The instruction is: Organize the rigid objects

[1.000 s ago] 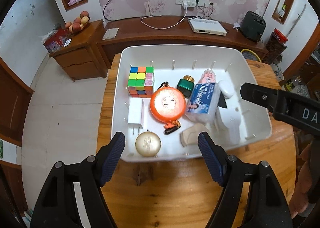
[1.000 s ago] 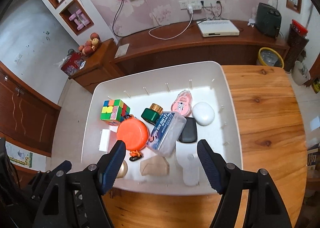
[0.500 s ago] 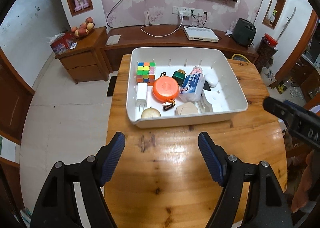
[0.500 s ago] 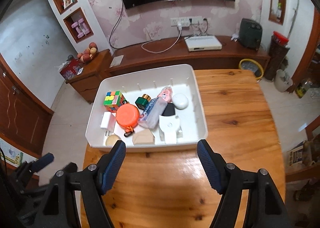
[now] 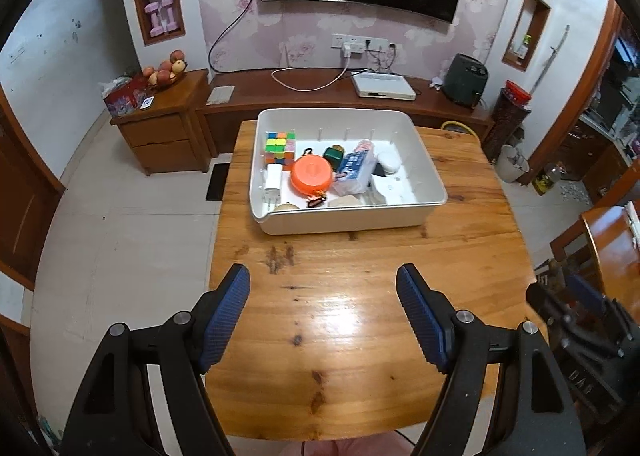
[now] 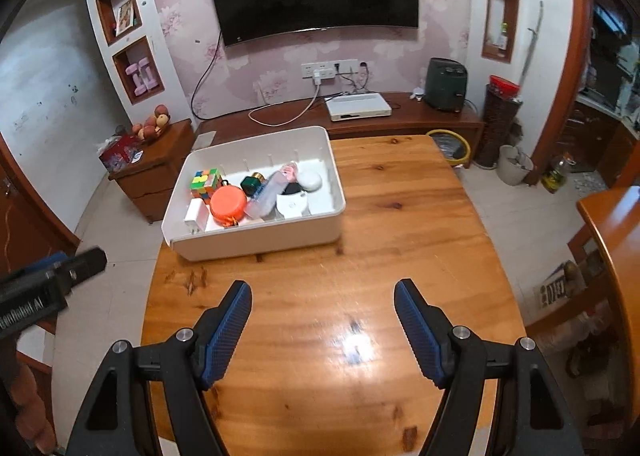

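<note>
A white bin (image 5: pixel 344 221) (image 6: pixel 260 234) stands at the far end of the wooden table (image 5: pixel 360 316) (image 6: pixel 400 256). It holds a colour cube (image 5: pixel 279 144) (image 6: pixel 206 182), an orange round case (image 5: pixel 313 176) (image 6: pixel 228 204), a green bottle (image 5: pixel 333 154), a blue-labelled pack (image 5: pixel 354 172), a white charger (image 5: pixel 273 178) and other small items. My left gripper (image 5: pixel 323 284) is open over the near table, well short of the bin, nothing between its fingers. My right gripper (image 6: pixel 322 298) is open too, empty, over bare wood.
Behind the table runs a low wooden TV bench (image 5: pixel 320 96) with a white box (image 5: pixel 383 85) and cables. A side cabinet (image 5: pixel 160 124) with fruit stands at the left. Another wooden table edge (image 6: pixel 612 240) is at the right. Tiled floor lies around.
Both grippers have pulled back and risen from just over the bin to the near part of the table. The bin now looks small and far. Neither gripper's jaws changed.
</note>
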`<move>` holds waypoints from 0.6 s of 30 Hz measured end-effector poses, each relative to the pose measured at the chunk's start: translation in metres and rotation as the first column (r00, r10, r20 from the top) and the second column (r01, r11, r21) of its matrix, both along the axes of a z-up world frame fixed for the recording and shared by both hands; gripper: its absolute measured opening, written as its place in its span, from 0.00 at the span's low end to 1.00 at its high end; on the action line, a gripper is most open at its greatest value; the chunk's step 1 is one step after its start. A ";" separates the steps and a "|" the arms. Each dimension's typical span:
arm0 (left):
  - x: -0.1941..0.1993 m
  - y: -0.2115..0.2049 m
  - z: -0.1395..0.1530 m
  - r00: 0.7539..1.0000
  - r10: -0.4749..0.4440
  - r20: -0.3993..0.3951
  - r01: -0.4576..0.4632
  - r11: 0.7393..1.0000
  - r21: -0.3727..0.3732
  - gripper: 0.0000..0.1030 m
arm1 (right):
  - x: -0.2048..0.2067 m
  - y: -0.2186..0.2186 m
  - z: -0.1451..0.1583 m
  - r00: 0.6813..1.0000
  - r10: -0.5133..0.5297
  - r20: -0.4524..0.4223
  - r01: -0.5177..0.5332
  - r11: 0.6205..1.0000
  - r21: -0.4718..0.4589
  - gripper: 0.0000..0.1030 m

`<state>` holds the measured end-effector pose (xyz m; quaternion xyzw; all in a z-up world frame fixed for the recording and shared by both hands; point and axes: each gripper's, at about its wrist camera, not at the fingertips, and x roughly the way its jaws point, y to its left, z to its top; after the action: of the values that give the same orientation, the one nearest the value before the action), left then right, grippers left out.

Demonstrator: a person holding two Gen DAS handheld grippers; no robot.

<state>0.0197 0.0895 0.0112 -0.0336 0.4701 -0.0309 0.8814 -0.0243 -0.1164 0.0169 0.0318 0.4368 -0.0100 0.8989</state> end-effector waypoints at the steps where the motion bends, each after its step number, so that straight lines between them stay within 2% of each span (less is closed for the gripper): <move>1: -0.004 -0.002 0.002 1.000 -0.004 0.006 0.004 1.000 0.003 0.76 | -0.008 -0.001 0.001 1.000 -0.010 0.004 0.010 1.000 -0.007 0.72; 6: -0.017 -0.012 0.011 0.999 -0.018 0.035 0.017 1.000 0.024 0.76 | -0.031 -0.002 0.009 1.000 -0.007 0.027 0.008 0.999 -0.043 0.72; 12: -0.026 -0.024 0.015 0.999 -0.016 0.044 0.016 1.000 0.013 0.76 | -0.040 0.000 0.029 0.999 0.021 0.038 -0.019 0.999 -0.039 0.73; 14: -0.027 -0.029 0.017 0.999 -0.011 0.049 0.010 1.000 0.012 0.76 | -0.044 0.000 0.036 0.998 0.033 0.051 -0.030 0.998 -0.053 0.77; 18: -0.028 -0.036 0.021 0.999 0.003 0.049 -0.002 1.000 -0.014 0.76 | -0.043 -0.003 0.045 0.997 0.056 0.059 -0.051 0.995 -0.086 0.78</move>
<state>-0.0084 0.0538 0.0320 -0.0395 0.4480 -0.0337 0.8925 -0.0672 -0.1191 0.0620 -0.0173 0.4090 -0.0034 0.9123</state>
